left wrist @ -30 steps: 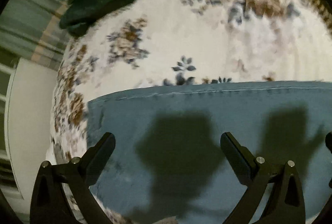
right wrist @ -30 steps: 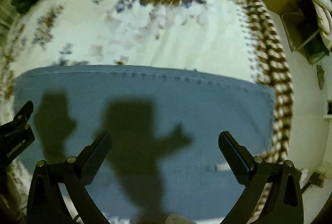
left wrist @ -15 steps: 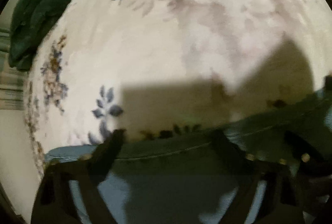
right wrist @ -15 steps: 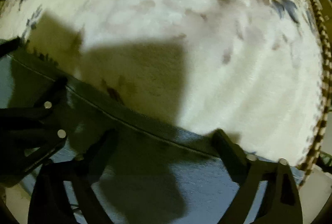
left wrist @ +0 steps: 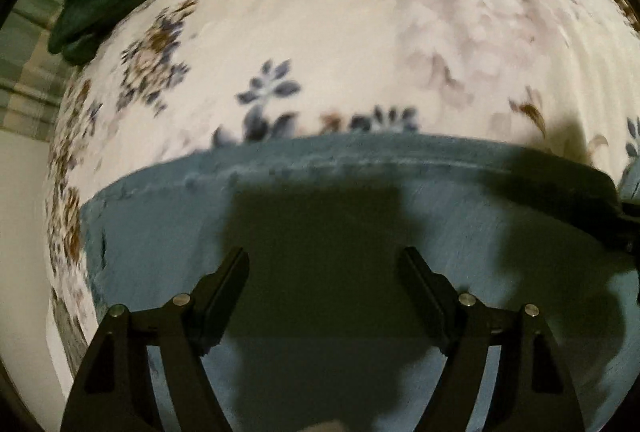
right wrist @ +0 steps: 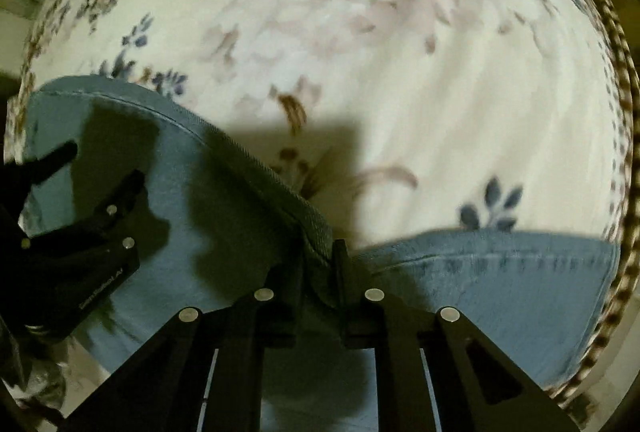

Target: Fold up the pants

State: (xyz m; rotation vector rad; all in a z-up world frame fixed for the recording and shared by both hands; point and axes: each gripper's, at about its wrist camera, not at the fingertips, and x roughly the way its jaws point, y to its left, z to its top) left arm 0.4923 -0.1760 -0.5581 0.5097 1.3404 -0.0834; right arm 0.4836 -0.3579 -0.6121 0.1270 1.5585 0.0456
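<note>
Your right tongs (right wrist: 320, 264) are clamped on the stitched edge of the pants (right wrist: 500, 284), which lie on the floral blanket (right wrist: 400, 72); your left tongs (left wrist: 322, 272) hover apart above the denim; grip that edge too, then lift both evenly.

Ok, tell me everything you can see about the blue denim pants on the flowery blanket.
The blue denim pants look like faded, soft jeans with a stitched seam along the far edge. They lie spread on the cream floral blanket. The right gripper is shut on that seamed edge, pulling it up into a ridge. The left gripper is open above the cloth, holding nothing. Gripper shadows fall across the denim. No legs, pockets or waistband can be made out.
</note>
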